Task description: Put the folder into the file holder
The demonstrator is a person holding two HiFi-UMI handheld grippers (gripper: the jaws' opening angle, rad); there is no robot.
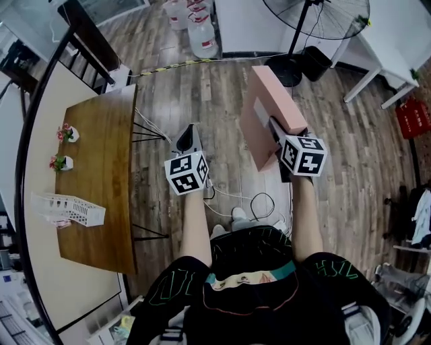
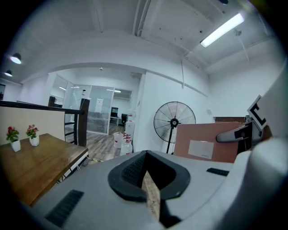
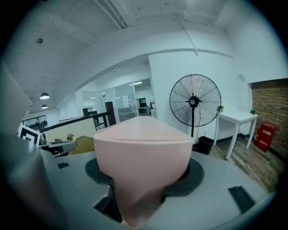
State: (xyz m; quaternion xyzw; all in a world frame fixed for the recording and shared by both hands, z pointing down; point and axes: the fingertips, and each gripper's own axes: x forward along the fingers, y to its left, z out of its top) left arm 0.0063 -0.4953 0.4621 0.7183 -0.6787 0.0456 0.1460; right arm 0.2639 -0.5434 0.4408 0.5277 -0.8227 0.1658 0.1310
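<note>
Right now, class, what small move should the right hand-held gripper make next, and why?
Probably carry the right hand-held gripper left toward the wooden table: it is shut on the pink folder over the floor, while the white file holder stands on that table, well apart.

A wooden table (image 1: pixel 101 168) at left carries a far flower pot (image 1: pixel 68 133) and a near flower pot (image 1: pixel 61 162), while a standing fan (image 1: pixel 316 17), water bottles (image 1: pixel 202 34), a black bin (image 1: pixel 315 63), a white table (image 1: pixel 387 50), a red crate (image 1: pixel 412 118) and loose cables (image 1: pixel 252 199) occupy the plank floor (image 1: pixel 350 155).
</note>
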